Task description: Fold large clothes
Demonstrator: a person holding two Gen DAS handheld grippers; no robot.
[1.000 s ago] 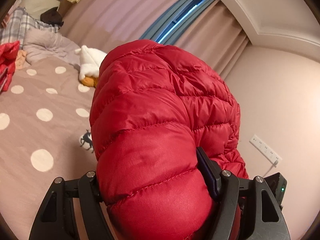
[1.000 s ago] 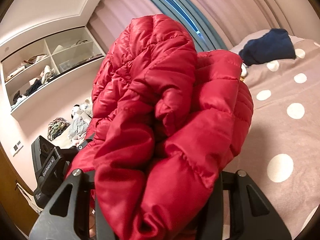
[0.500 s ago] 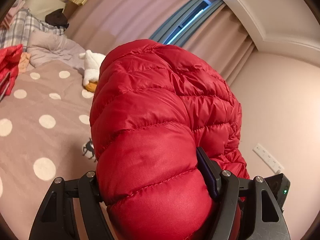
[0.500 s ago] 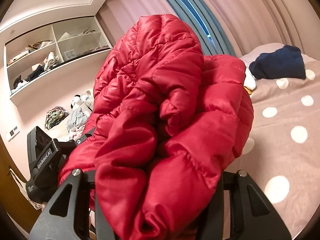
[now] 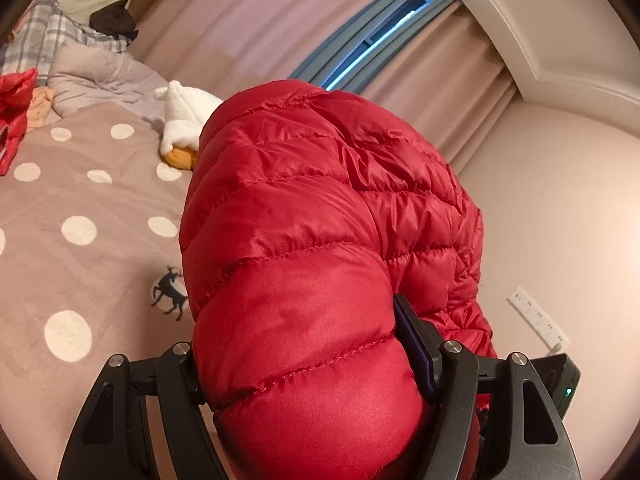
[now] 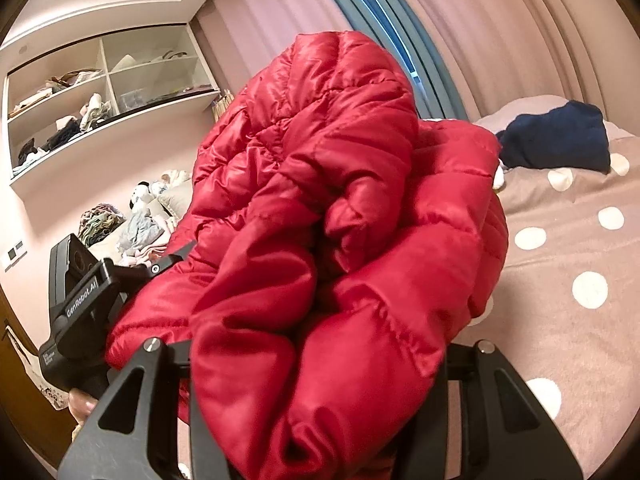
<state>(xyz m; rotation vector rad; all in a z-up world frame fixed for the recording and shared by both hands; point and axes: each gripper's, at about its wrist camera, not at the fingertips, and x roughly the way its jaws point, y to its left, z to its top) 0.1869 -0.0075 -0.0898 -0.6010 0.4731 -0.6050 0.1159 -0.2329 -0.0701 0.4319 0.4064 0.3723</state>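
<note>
I have the red down jacket [image 5: 320,248] bunched and lifted above the polka-dot bedspread [image 5: 80,264], pinched by both the left gripper [image 5: 312,376] and right gripper [image 6: 320,392], at twelve o'clock from each; I judge laying it flat and folding remain.

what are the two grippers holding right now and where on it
Both grip the red puffer jacket: the left gripper is clamped across a smooth quilted bulge, the right gripper on a bunched, crumpled wad.

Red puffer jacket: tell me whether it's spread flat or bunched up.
Bunched up. The red puffer jacket bulges in thick folds, gripped by the left gripper and right gripper, above the bed.
</note>
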